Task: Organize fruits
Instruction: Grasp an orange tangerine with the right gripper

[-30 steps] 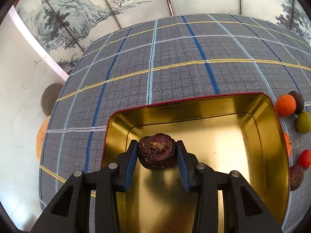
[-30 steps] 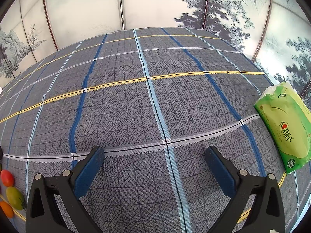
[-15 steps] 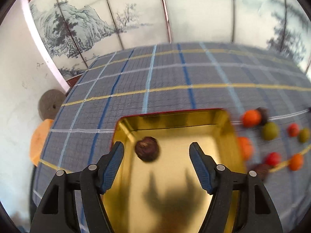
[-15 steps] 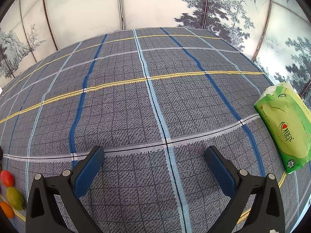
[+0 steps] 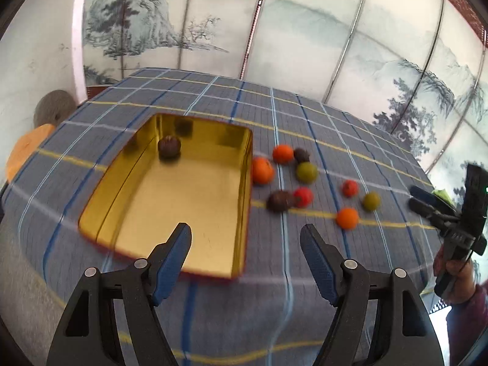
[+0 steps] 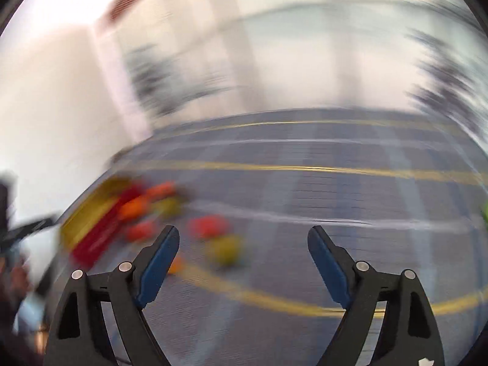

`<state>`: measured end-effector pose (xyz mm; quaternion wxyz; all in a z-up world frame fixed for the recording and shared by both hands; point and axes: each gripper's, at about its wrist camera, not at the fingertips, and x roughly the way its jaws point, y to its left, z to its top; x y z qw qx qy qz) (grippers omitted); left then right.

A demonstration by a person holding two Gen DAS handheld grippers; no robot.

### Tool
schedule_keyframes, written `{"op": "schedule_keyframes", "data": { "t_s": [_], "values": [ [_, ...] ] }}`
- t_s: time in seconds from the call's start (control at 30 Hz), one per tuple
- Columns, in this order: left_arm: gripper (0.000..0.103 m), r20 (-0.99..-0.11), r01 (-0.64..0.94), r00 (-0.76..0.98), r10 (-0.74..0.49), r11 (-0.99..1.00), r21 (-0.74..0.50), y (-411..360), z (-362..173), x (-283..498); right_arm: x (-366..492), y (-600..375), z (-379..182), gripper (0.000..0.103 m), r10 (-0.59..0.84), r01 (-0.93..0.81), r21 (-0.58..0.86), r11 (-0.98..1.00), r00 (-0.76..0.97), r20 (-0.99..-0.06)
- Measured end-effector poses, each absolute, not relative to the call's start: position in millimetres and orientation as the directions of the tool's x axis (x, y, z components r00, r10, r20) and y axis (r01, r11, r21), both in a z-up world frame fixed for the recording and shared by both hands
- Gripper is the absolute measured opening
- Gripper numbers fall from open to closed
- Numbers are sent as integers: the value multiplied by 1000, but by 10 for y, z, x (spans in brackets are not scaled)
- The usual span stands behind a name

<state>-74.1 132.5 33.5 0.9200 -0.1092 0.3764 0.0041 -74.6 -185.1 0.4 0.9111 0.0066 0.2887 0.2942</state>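
Note:
In the left wrist view a gold tray [image 5: 189,201] with a red rim lies on the plaid cloth. One dark brown fruit [image 5: 169,147] sits at its far end. Several loose fruits lie to the tray's right: orange [image 5: 262,170], green [image 5: 307,171], red [image 5: 303,196], dark brown [image 5: 279,200]. My left gripper [image 5: 245,238] is open and empty, raised above the tray's near edge. My right gripper [image 6: 244,238] is open and empty; its view is badly blurred, with the tray [image 6: 91,231] and a yellow-green fruit [image 6: 227,248] ahead to the left. The right gripper also shows at the far right of the left wrist view [image 5: 427,201].
An orange cushion [image 5: 27,143] and a grey round one [image 5: 55,106] sit beyond the table's left edge. Painted screen panels stand behind the table. The person's hand [image 5: 457,277] holds the right gripper at the table's right edge.
My left gripper opened, left the dark brown fruit in the tray, then rose and drew back. My right gripper swung left fast, so its view now faces the fruits and tray.

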Motion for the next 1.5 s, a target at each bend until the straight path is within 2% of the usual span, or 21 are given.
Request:
{"op": "schedule_keyframes", "data": {
  "t_s": [0.03, 0.1, 0.2, 0.27, 0.4, 0.53, 0.6, 0.63, 0.83, 0.93, 1.07, 1.5],
  "values": [
    [74, -693, -99, 719, -49, 980, -172, 1239, 328, -818, -768, -1638, 6, 80, 557, -586, 145, 797, 622, -550],
    [76, -702, -137, 712, 15, 984, -117, 1128, 308, -929, -748, -1294, -54, 64, 581, -668, 101, 738, 552, -599],
    [76, -727, -140, 686, 18, 984, -107, 1077, 242, -1010, -629, -1027, -230, 55, 575, -717, 82, 693, 481, -662],
    [78, -744, -125, 669, 5, 987, -105, 1047, 204, -1067, -583, -915, -334, 54, 541, -718, 49, 694, 476, -693],
    [93, -734, -133, 679, 15, 986, -103, 1024, 189, -1178, -461, -868, -469, 53, 505, -713, 34, 700, 461, -730],
    [95, -706, -127, 708, 16, 986, -104, 1031, 241, -1233, -342, -865, -549, 51, 490, -708, 50, 704, 435, -755],
    [98, -699, -125, 715, 21, 987, -97, 1020, 256, -1250, -326, -843, -589, 36, 478, -712, 51, 700, 415, -774],
    [98, -698, -124, 716, 23, 988, -94, 1013, 259, -1256, -336, -836, -594, 35, 482, -716, 57, 696, 408, -775],
    [98, -658, -104, 752, -25, 982, -156, 1089, 329, -1335, -441, -695, -388, 33, 521, -733, 71, 677, 408, -750],
    [98, -654, -160, 755, 43, 980, -120, 1175, 355, -1337, -520, -455, -61, 33, 603, -774, 105, 624, 392, -695],
    [98, -695, -209, 714, 90, 974, -89, 1355, 301, -1265, -466, 17, 227, 33, 671, -816, 145, 560, 344, -656],
    [98, -751, -368, 614, 242, 930, -1, 2056, 149, -1183, -86, 1618, -21, 33, 616, -840, 181, 512, 212, -758]
  ]
}}
